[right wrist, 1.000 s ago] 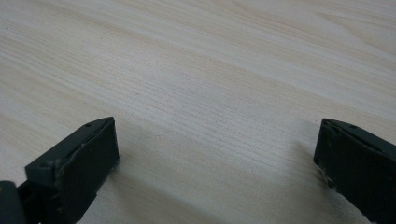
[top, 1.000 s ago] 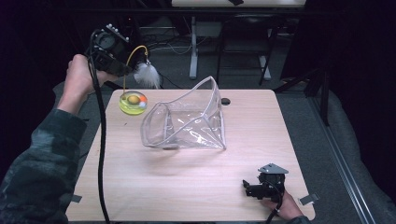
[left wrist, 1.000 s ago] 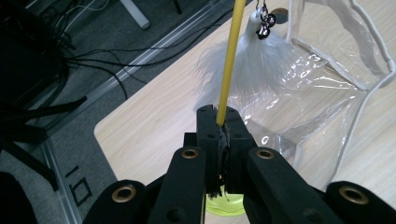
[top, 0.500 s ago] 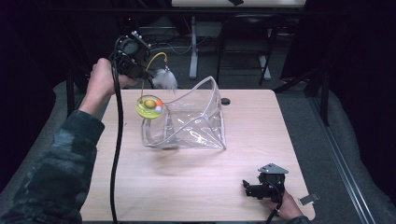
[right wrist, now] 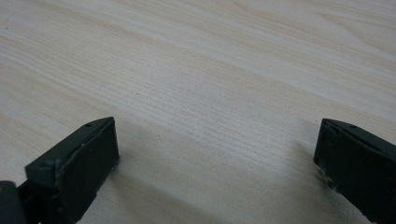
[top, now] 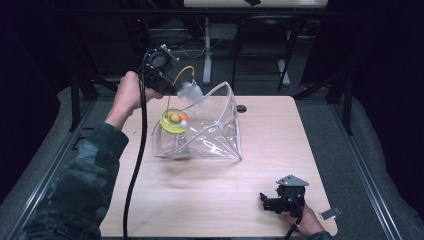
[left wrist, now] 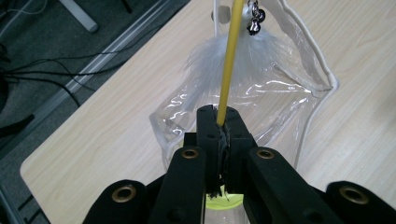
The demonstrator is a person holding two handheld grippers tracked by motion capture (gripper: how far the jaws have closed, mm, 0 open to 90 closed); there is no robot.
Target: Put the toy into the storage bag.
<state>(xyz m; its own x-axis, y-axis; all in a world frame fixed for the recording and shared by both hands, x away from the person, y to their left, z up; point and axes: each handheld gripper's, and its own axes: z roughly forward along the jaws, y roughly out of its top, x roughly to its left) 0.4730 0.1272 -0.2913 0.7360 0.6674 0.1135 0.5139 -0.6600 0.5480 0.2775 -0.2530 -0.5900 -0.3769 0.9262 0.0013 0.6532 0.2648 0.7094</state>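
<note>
Tongs on the left (top: 176, 87) are clamped on a thin yellow wand (left wrist: 229, 60), a cat teaser with a tuft of white feathers (top: 190, 92) and a yellow-green disc toy (top: 173, 121) dangling below. Compared with a second ago, the left hand (top: 129, 95) has carried the toy across from beyond the surface's far left corner and lowered it, so the disc now hangs right at the open mouth of the clear plastic pouch (top: 215, 140), over its near-left rim. The left gripper view looks down the wand into that opening, with the feathers and a small bell (left wrist: 254, 25) already above the pouch.

That shift suggests the work in hand is loading the teaser into the pouch, and the approach looks nearly finished; what remains is likely to sink the disc past the rim and let go. The soft pouch stands propped open by itself, so a snag on its edge could tip or fold it.

Right tongs (top: 270, 202) rest on the wooden surface (top: 210, 200) near the front right corner, spread wide and empty, unmoved, well apart from the pouch.
</note>
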